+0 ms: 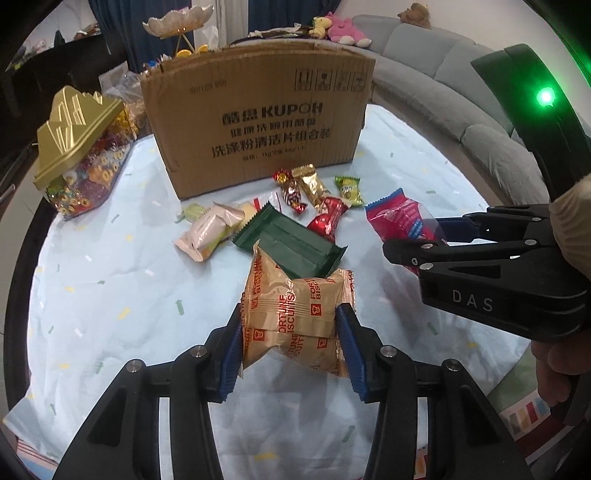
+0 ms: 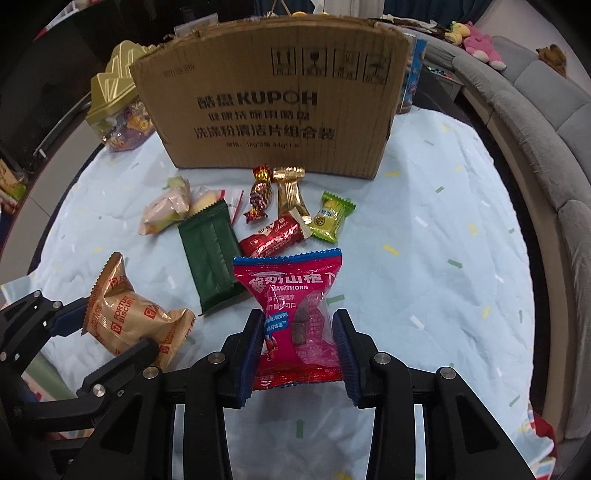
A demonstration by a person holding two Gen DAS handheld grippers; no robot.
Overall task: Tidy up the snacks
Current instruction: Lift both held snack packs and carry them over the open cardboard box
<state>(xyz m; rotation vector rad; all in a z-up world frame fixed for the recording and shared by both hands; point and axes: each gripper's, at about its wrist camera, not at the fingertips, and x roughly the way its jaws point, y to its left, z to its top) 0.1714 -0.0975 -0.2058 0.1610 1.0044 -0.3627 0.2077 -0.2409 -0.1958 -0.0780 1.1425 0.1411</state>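
My left gripper (image 1: 291, 332) is shut on a gold Fortune Biscuits packet (image 1: 295, 314), held above the cloth; it also shows in the right wrist view (image 2: 129, 314). My right gripper (image 2: 299, 332) is shut on a pink hawthorn snack packet (image 2: 295, 306), which also shows in the left wrist view (image 1: 399, 218). Loose snacks lie before a brown cardboard box (image 2: 269, 99): a dark green wrapper (image 2: 210, 251), a red bar (image 2: 273, 236), a green candy (image 2: 330, 216), a gold candy (image 2: 291, 192), a red-gold twist candy (image 2: 260, 195) and pale pastry packets (image 2: 166, 210).
A gold-lidded clear jar of candies (image 1: 81, 147) stands left of the box. The table has a pale blue cloth (image 2: 443, 240). A grey sofa (image 2: 535, 110) curves along the right, with plush toys (image 1: 343, 27) at its far end.
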